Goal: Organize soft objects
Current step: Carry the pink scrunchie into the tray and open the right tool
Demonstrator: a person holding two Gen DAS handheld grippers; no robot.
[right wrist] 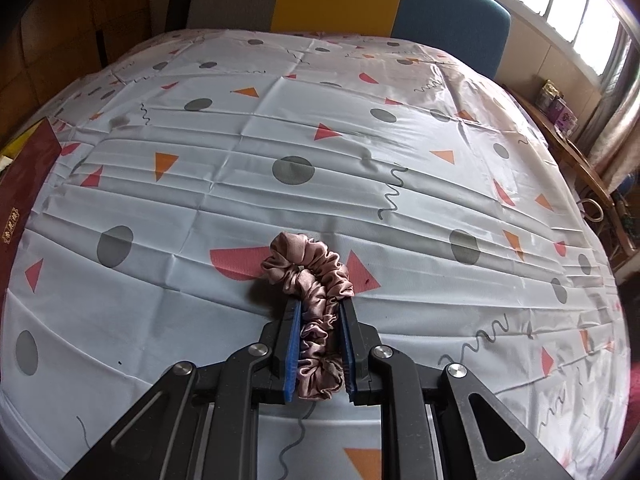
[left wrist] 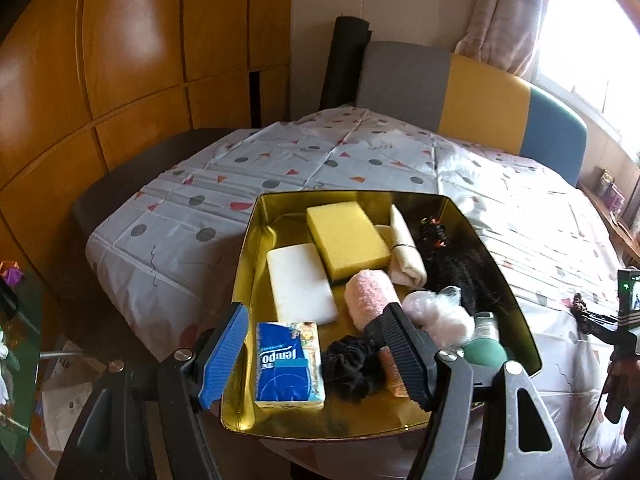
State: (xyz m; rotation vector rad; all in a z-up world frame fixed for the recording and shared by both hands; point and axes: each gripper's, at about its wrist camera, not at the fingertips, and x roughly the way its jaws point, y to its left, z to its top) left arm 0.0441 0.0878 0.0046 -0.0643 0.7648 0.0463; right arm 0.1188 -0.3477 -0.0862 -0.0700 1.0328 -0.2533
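Note:
In the left wrist view a gold tin tray (left wrist: 248, 248) holds a yellow sponge (left wrist: 346, 238), a white foam block (left wrist: 300, 288), a pink rolled cloth (left wrist: 370, 294), a cream rolled cloth (left wrist: 406, 250), a black scrunchie (left wrist: 350, 366), a blue Tempo tissue pack (left wrist: 288, 364) and dark hair pieces (left wrist: 460, 264). My left gripper (left wrist: 316, 356) is open above the tray's near end, around the tissue pack and black scrunchie. My right gripper (right wrist: 320, 312) is shut on a dusty-pink satin scrunchie (right wrist: 312, 276) at the patterned tablecloth (right wrist: 280, 140).
A grey, yellow and blue chair back (left wrist: 480, 96) stands behind the table. Wooden cabinets (left wrist: 100, 80) fill the left. A dark red box lid (right wrist: 24, 184) lies at the table's left edge. A shelf with small boxes (right wrist: 556, 108) is by the window.

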